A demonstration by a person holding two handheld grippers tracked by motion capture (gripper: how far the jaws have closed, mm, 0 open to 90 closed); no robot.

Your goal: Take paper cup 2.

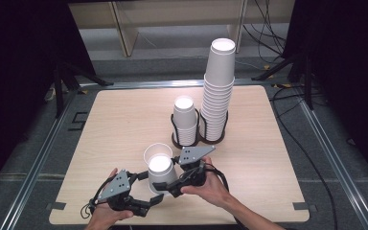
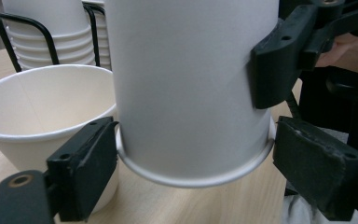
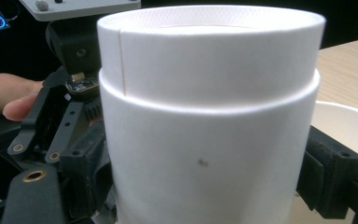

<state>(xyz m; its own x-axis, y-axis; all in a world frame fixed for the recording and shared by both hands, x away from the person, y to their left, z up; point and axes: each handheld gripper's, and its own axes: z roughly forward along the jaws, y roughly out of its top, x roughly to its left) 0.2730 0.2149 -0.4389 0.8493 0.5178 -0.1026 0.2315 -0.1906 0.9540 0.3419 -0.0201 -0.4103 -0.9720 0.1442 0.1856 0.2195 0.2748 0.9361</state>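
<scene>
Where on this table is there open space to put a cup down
The table is bare across its left half, and along the right edge beside the wire holder. The near middle is crowded: both tongs, left and right, bracket inverted cups beside an upright cup.

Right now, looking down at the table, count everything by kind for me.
Cup stacks: 2
Rack: 1
Open cup: 1
Upside-down cup, possibly nested: 1
Tongs, left and right: 2
Total: 7
</scene>
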